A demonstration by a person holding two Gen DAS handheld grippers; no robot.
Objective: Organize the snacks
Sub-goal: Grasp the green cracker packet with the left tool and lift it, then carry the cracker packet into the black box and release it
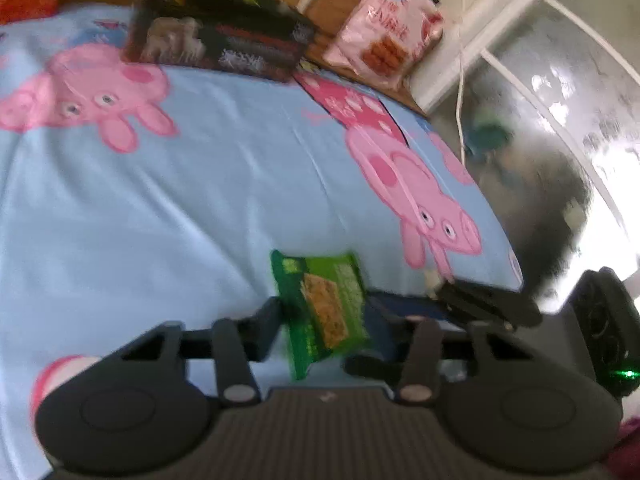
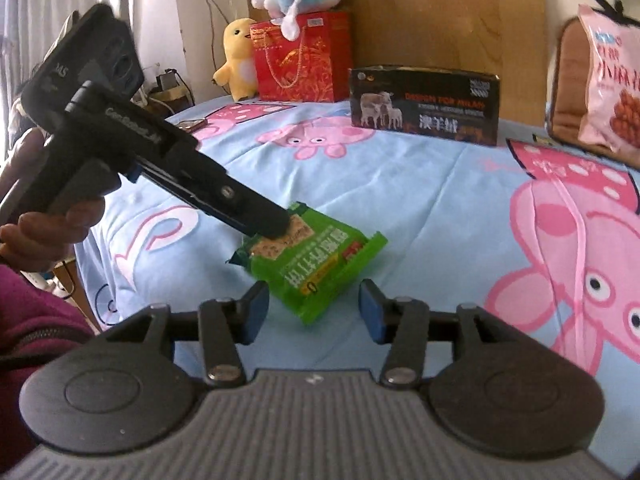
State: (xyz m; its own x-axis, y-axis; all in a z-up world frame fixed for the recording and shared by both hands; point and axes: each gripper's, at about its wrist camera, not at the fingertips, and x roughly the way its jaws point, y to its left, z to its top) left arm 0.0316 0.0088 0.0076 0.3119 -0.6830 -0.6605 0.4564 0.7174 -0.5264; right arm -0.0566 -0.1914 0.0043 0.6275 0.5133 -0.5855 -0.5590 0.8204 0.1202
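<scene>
**Handover risk: green packet held by one corner**

Left gripper (image 2: 276, 226) pinches the green packet (image 2: 316, 264) by its top edge, above the bed (image 2: 420, 200). Right gripper (image 2: 310, 308) fingers stand apart, packet's low end between them, pads not pressing. Risk: thin grip slips, packet drops; it may twist as the right gripper closes.

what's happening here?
A person with a gripper in each hand is sorting snacks on a bed with a cartoon-pig sheet. The left gripper pinches a green cracker packet; the right gripper is open right beside it. A dark box and pink snack bag wait behind.
</scene>
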